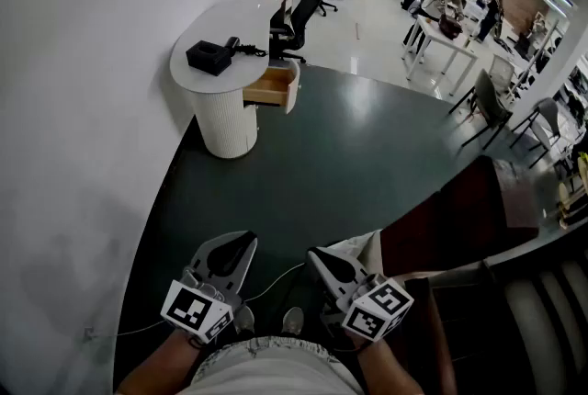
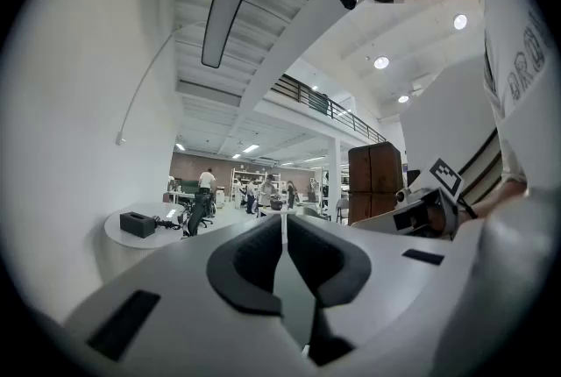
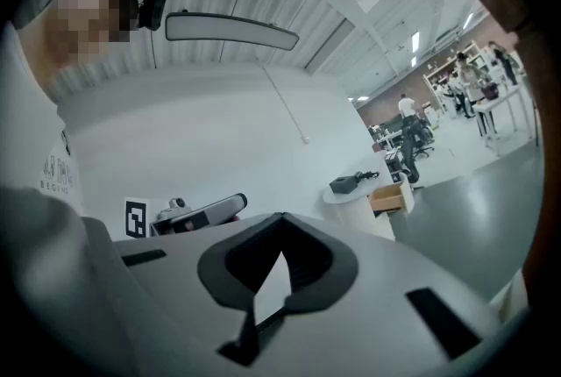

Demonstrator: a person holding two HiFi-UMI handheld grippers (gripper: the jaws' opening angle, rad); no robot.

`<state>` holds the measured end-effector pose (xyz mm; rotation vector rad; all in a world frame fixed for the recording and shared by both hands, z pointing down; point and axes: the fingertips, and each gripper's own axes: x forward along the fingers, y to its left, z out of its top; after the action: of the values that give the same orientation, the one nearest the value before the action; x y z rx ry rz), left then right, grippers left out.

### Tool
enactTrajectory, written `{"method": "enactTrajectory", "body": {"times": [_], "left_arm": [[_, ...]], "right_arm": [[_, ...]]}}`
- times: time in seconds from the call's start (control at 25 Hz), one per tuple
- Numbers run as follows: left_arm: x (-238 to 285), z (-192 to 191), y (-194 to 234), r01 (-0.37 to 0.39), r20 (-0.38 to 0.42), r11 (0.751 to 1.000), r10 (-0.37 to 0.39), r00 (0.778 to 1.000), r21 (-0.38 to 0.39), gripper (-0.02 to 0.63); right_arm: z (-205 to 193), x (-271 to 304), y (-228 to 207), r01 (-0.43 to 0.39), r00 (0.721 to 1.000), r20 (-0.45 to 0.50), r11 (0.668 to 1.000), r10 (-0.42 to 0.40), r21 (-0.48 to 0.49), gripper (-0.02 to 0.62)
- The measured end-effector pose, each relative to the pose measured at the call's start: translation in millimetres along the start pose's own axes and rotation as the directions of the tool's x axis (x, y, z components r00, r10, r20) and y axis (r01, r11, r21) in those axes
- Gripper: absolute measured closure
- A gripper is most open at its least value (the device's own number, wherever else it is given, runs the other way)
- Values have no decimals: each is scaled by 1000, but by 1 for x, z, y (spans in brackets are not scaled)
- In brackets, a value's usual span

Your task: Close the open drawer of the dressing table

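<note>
Nothing of the task is done yet, as far as I can see. The drawer (image 1: 273,87) stands pulled out from the dressing table (image 1: 216,30), which is by the white wall at the far side of the dark floor, well apart from me. The left gripper (image 1: 246,242) and the right gripper (image 1: 319,257) are both low, close to my body. Each has its jaws pressed together and holds nothing. What is left, I judge, is the whole job: to walk to the table, put a gripper on the drawer front and push it in.

The drawer comes out of the table's side toward the right of the head view, away from the wall. Its white front panel faces that way and the wooden inside is open upward. Its long axis runs along this pull-out direction, so the push must go back toward the wall.
</note>
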<state>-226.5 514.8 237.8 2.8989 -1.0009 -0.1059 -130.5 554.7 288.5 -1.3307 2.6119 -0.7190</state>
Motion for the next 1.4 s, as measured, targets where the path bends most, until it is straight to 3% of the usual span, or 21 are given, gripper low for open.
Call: {"method": "enactTrajectory", "body": {"times": [1.4], "left_arm": [[6,-1,-7,31,-9,999,-30,999,25,569]], "right_arm": [[-10,5,1,-8,999,-41,1000,8,0,586]]}}
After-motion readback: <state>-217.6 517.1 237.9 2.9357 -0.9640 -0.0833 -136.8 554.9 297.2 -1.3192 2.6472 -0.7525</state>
